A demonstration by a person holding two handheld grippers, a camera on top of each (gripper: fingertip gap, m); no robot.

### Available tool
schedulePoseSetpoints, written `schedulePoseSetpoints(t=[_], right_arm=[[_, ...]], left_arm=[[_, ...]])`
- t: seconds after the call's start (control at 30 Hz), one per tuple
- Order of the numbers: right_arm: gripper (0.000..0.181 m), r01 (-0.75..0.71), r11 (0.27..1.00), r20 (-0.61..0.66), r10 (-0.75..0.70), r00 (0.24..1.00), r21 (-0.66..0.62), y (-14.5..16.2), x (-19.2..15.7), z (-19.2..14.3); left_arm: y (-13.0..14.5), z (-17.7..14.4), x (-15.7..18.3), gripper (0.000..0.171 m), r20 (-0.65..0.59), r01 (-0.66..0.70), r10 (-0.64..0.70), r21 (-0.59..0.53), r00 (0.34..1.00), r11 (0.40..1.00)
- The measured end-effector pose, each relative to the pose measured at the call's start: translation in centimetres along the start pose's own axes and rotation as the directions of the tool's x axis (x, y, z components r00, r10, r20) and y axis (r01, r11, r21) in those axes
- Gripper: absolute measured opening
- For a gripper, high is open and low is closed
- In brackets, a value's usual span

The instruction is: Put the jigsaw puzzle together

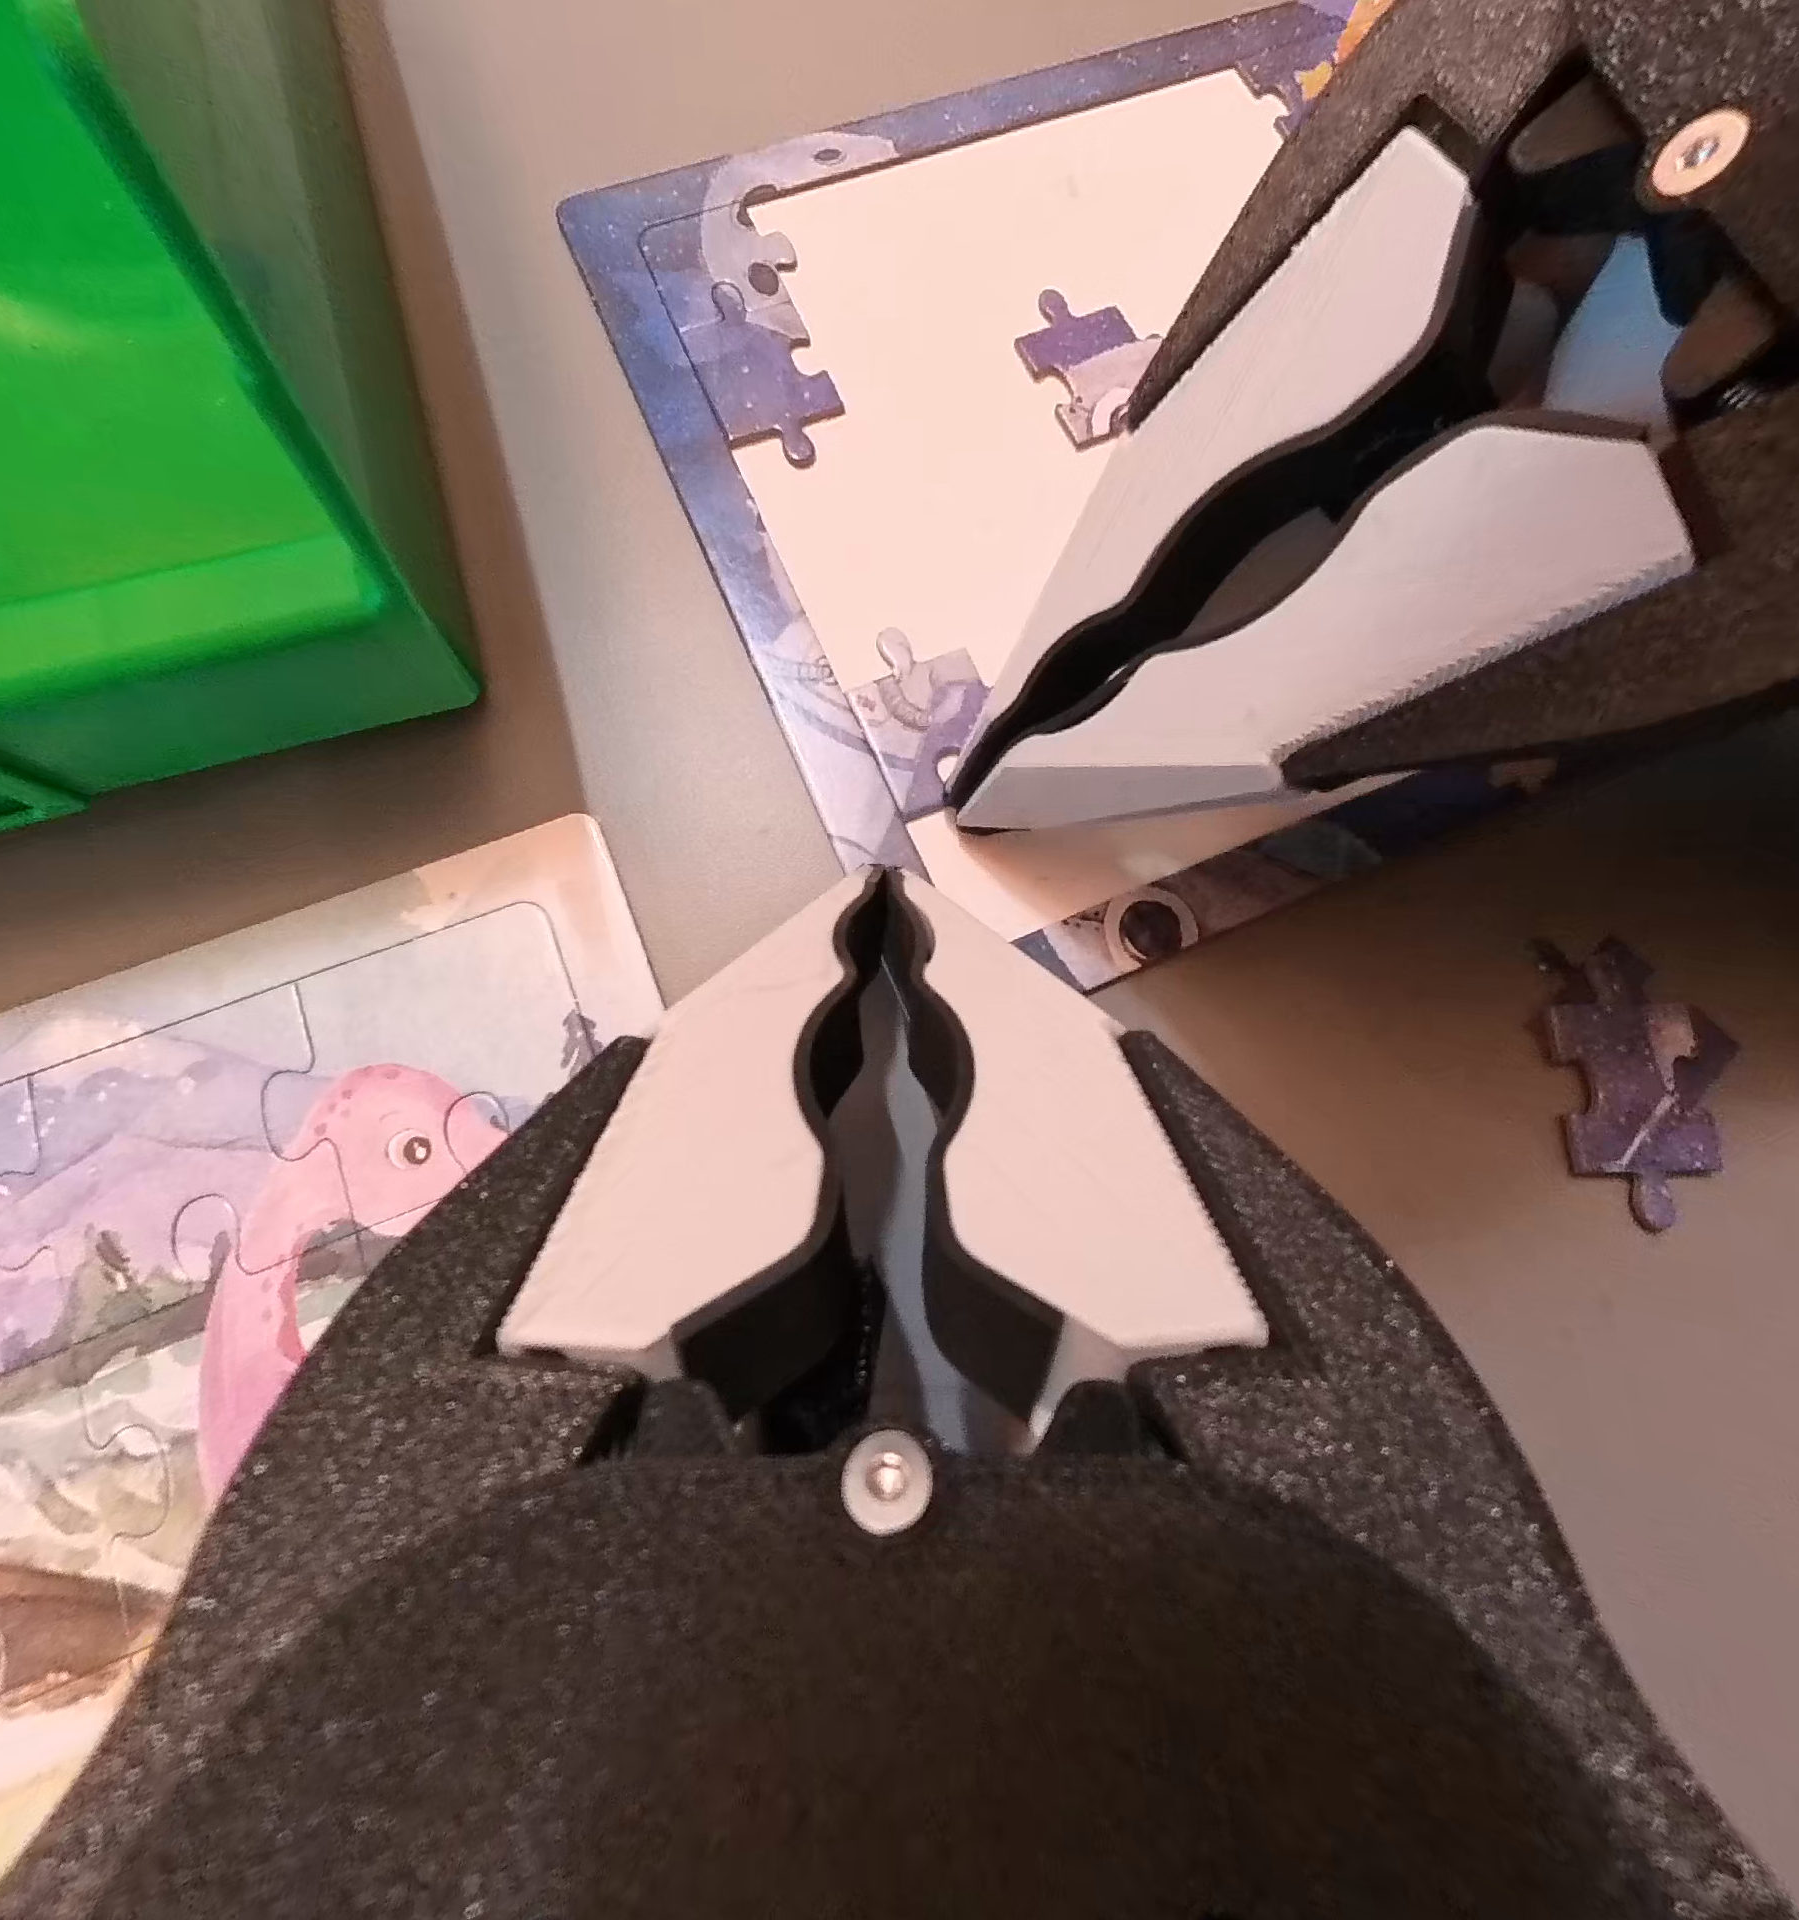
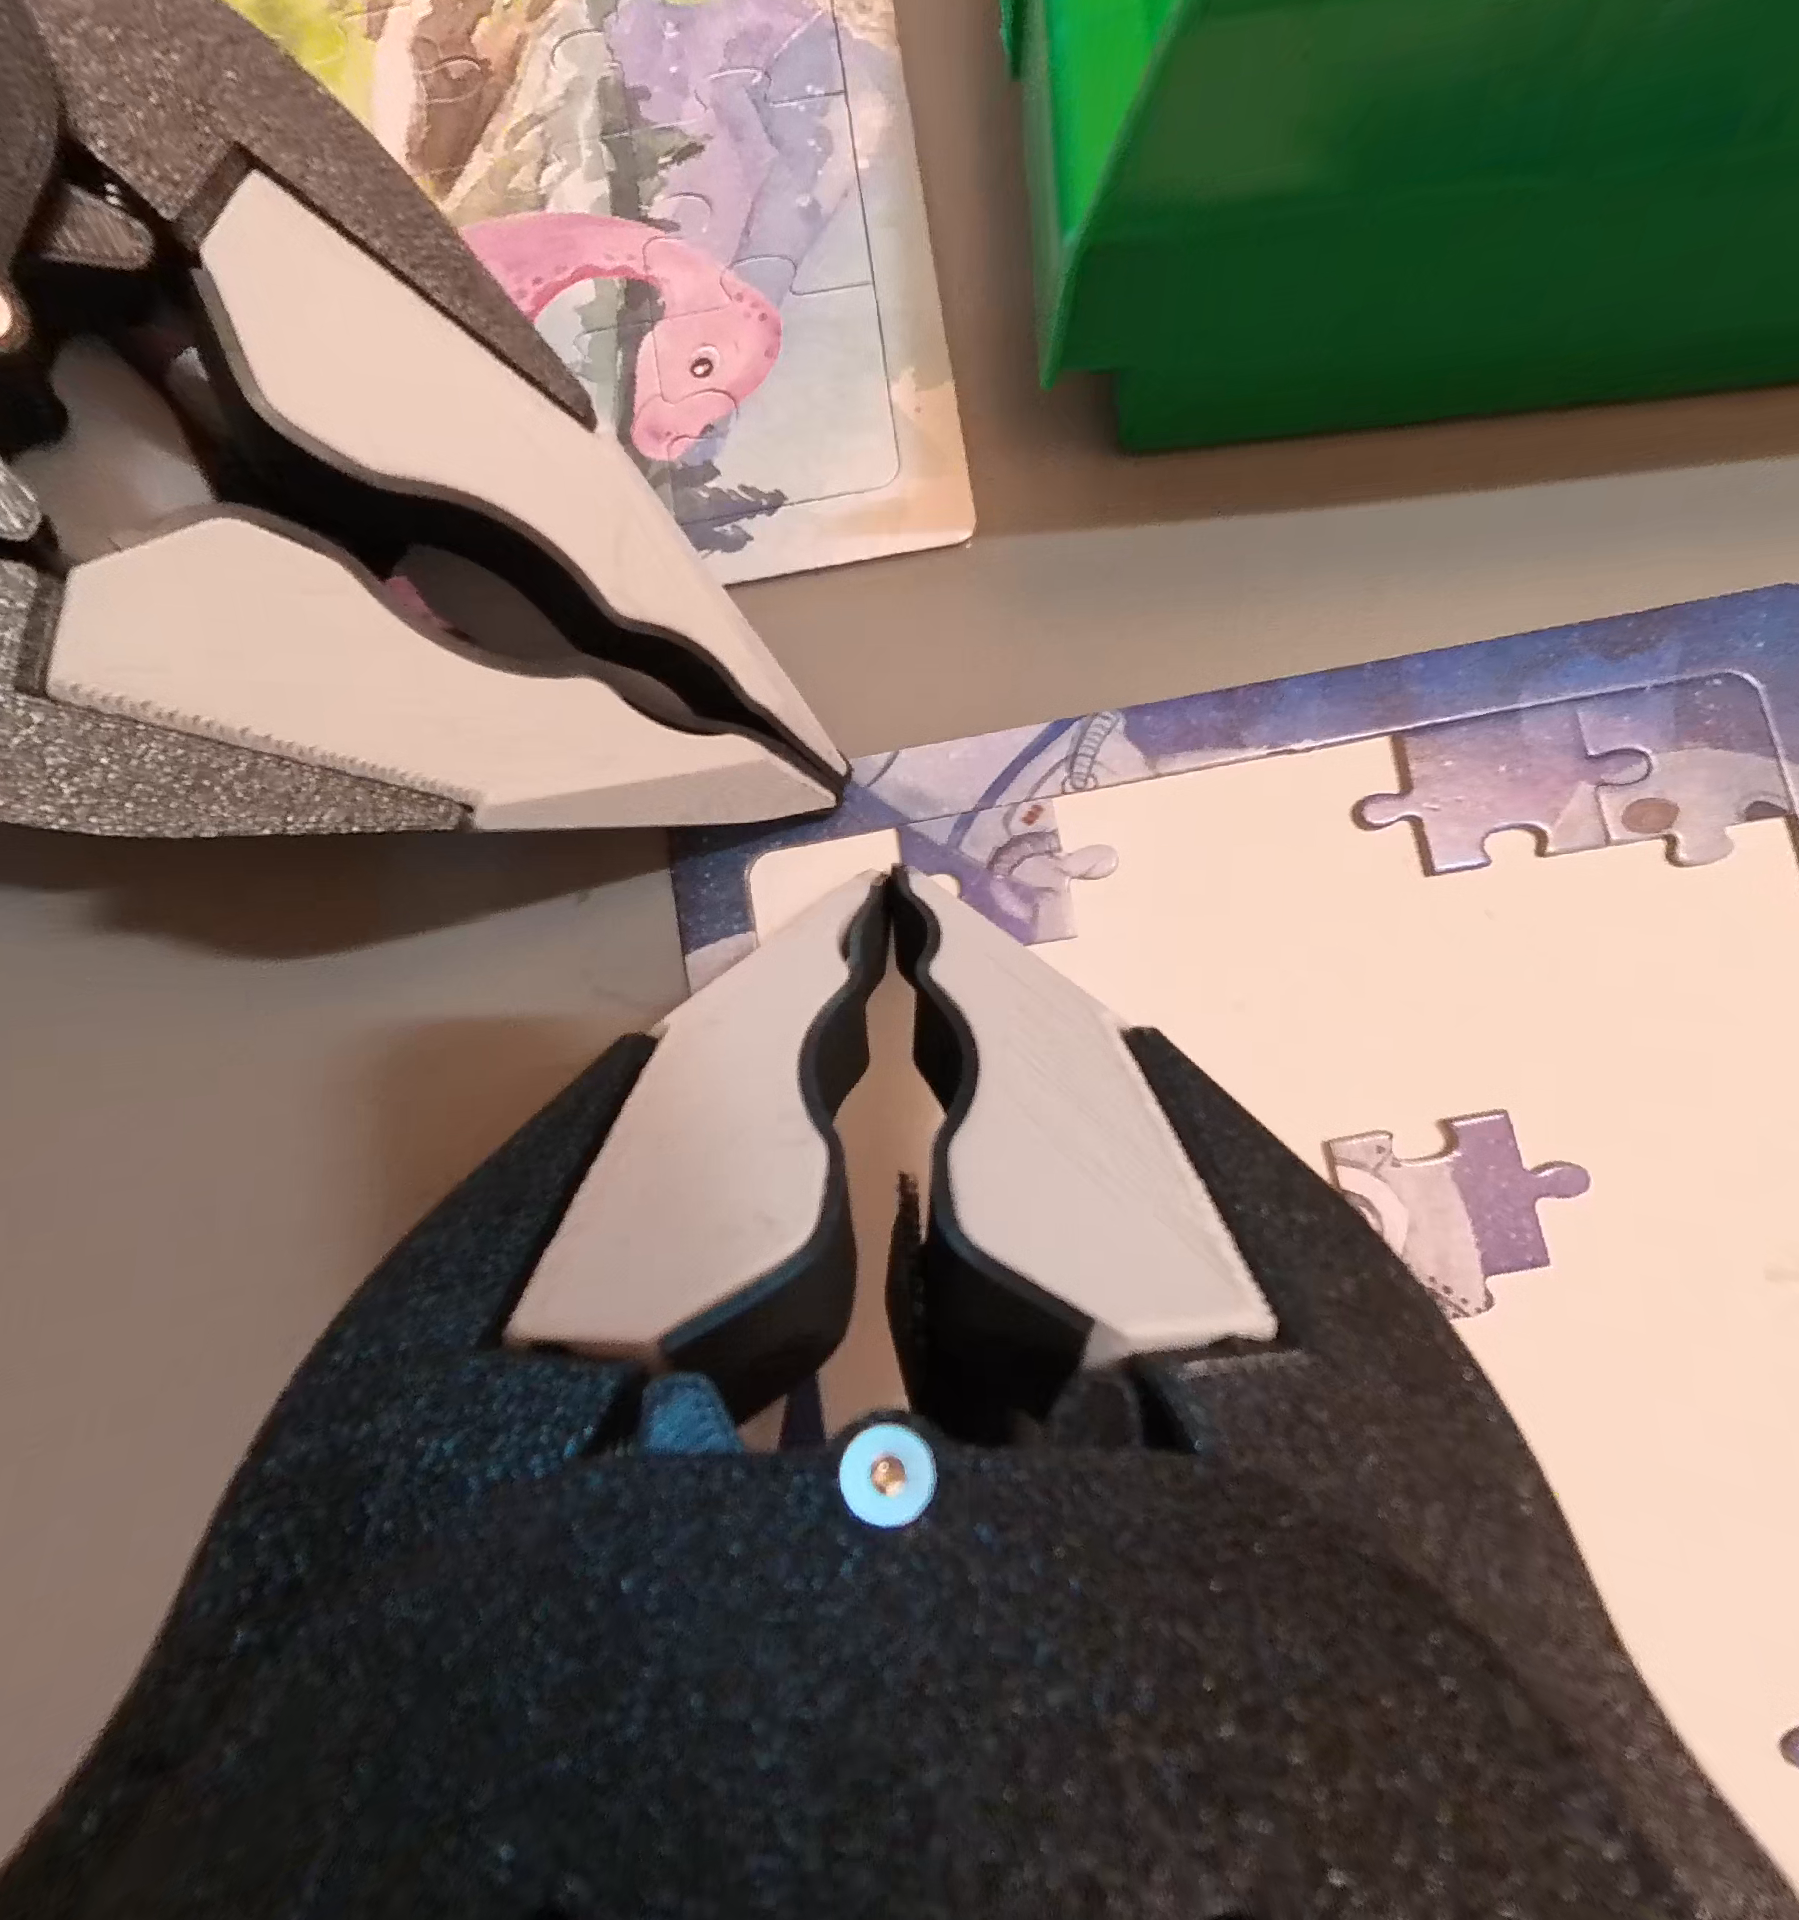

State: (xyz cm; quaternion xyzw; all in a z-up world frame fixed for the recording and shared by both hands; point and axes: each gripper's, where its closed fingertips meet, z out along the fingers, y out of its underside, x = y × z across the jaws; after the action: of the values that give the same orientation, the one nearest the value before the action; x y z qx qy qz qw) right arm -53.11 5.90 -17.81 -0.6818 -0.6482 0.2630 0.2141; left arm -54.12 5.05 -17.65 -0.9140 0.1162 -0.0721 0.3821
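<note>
Green bin sits at the table edge, interior cut off, contents can't be seen. Blue space puzzle tray is mostly bare: a few pieces seated in the far corner, one by the near corner, one loose inside. Spare piece lies on the table beside the tray. Left gripper and right gripper both pressed together, empty, tips nearly meeting over the tray's near corner. Finished dinosaur puzzle is partly hidden behind the left gripper.

Warm dim light, soft shadows, blurred green bin, wide-angle edge distortion.
</note>
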Motion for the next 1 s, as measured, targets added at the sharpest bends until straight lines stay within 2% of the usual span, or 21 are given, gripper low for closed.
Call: schedulePoseSetpoints(t=[0.9,1.0], right_arm=[[0.000,-0.021,1.000,0.003,0.021,1.000,0.004,0.0,0.1,0.0],[0.000,-0.027,0.999,0.033,0.026,0.999,0.032,-0.7,-0.1,-1.0]], left_arm=[[0.0,0.1,0.0,0.000,0.001,-0.001,0.001,0.000,1.000,1.000],[0.0,0.1,0.0,0.000,-0.002,0.001,-0.001,0.000,1.000,1.000]])
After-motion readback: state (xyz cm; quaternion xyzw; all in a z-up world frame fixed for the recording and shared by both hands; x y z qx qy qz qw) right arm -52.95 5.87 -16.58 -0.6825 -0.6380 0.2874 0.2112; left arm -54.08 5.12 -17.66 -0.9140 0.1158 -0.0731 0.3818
